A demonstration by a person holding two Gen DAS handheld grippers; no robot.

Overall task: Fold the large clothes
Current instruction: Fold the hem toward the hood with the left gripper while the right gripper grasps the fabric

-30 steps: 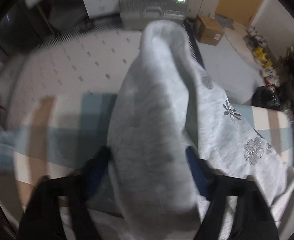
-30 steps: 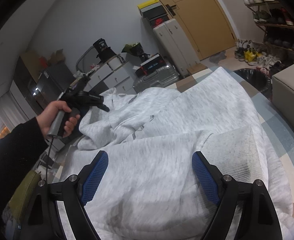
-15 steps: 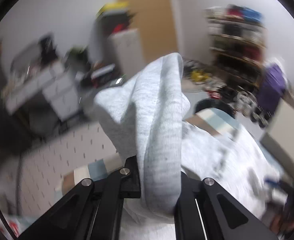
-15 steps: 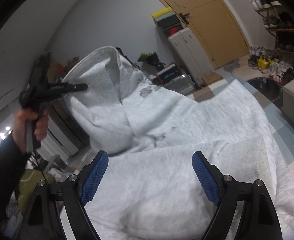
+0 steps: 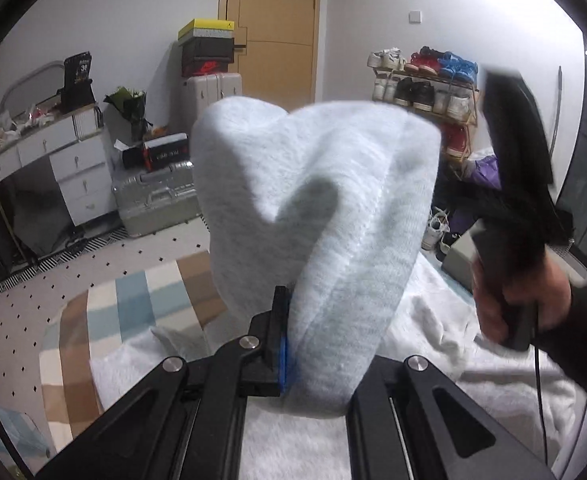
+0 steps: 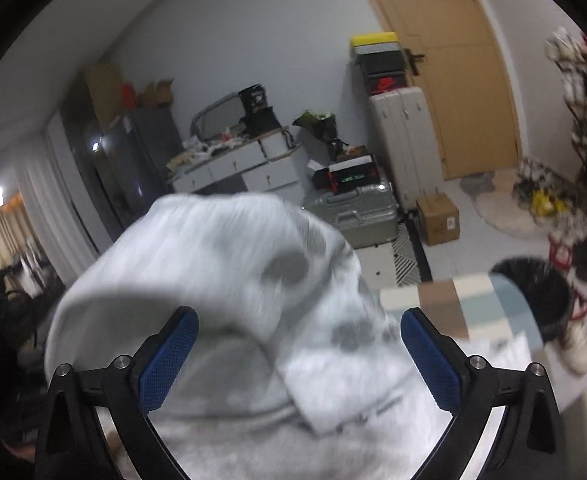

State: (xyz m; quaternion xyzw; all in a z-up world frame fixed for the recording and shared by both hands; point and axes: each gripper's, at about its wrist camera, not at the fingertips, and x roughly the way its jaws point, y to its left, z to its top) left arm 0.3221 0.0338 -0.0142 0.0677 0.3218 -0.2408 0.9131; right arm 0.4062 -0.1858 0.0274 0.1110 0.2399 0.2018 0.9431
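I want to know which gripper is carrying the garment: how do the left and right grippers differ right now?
The left gripper is shut on a bunched fold of the grey sweatshirt, lifting it; the right gripper is open, its jaws just widened, cloth between them but unpressed. Both have black frames with blue pads.

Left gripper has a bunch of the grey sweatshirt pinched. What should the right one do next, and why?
Probably ease the right gripper forward and close on the raised fold of the sweatshirt. Its jaws have just been opening wide and the blue pads touch no cloth, while the left gripper alone holds the garment up.
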